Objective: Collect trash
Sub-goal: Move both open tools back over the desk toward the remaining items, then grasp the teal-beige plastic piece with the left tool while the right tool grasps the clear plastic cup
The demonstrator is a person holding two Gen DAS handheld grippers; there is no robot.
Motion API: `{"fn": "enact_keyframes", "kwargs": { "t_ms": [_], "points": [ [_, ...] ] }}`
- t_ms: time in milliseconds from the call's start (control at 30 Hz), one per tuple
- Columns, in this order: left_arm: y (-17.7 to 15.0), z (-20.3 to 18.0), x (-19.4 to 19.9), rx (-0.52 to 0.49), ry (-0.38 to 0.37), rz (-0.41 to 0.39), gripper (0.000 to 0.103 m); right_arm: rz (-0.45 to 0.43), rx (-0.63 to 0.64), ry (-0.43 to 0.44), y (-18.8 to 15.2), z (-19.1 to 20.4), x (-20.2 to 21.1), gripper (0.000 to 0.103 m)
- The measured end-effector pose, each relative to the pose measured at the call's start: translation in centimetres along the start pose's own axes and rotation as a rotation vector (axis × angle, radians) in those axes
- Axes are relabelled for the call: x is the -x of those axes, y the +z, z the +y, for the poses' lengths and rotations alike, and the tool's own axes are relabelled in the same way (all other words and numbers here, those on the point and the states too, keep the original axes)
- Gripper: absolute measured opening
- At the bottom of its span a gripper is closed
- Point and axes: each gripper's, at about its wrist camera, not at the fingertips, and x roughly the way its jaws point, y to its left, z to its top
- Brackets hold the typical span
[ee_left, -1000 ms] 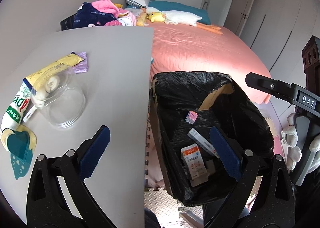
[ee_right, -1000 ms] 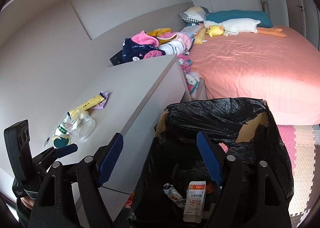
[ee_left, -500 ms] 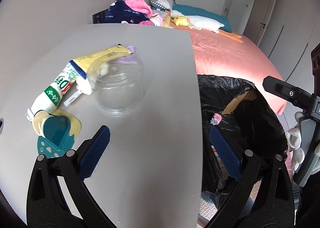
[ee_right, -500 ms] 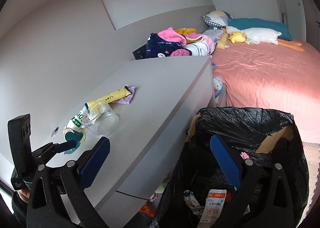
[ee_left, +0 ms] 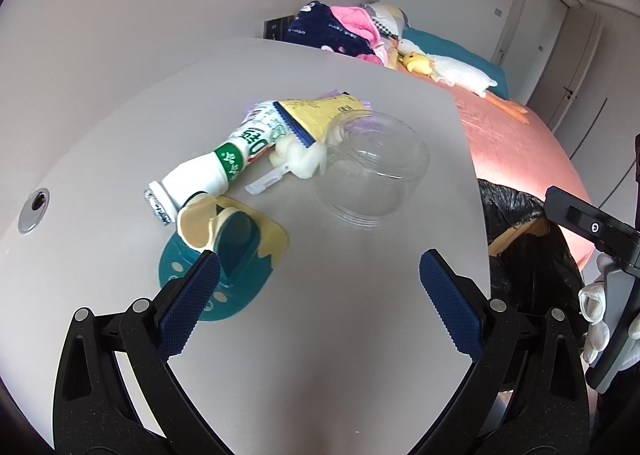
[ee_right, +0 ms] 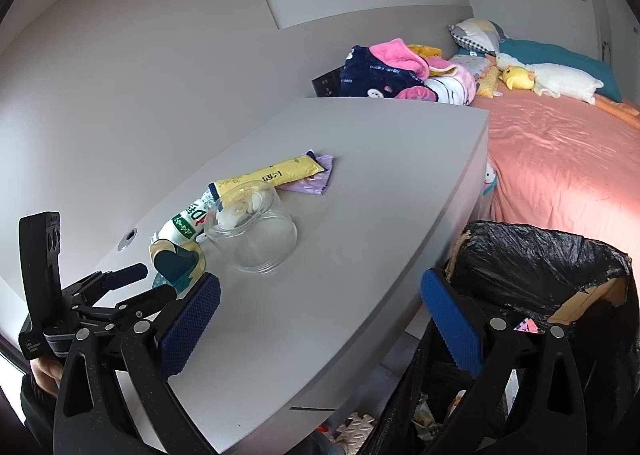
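Trash lies on the grey table (ee_left: 328, 343): a clear plastic cup (ee_left: 372, 179) on its side, a white and green bottle (ee_left: 216, 167), a yellow wrapper (ee_left: 320, 115), a teal and cream package (ee_left: 224, 251) and a purple scrap (ee_right: 312, 179). My left gripper (ee_left: 320, 295) is open and empty, just in front of the teal package. My right gripper (ee_right: 320, 319) is open and empty over the table's near edge, beside the black-lined bin (ee_right: 552, 279). The cup (ee_right: 256, 231) and wrapper (ee_right: 272, 175) also show in the right wrist view.
The bin (ee_left: 524, 239) stands at the table's right edge. A pink bed (ee_right: 560, 151) with plush toys and a pile of clothes (ee_right: 400, 71) lies beyond. A round metal grommet (ee_left: 34, 211) sits in the table at the left.
Both grippers have swung left from over the bin toward the table. The left gripper has closed in on the trash pile. Both stay open and empty.
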Motion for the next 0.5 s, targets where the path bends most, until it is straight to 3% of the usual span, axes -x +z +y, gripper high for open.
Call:
{"fn": "enact_keyframes", "kwargs": {
  "t_ms": [267,500],
  "points": [
    [-0.3,3.1,-0.6,0.058,0.024,0.013,0.096,0.026,0.045,0.033,0.7,2.5,-2.4,0.100],
    [-0.4,5.1,-1.6,0.106,-0.015,0.026,0.094,0.055,0.062,0.051,1.4,4.2,-4.9,0.100]
  ]
}}
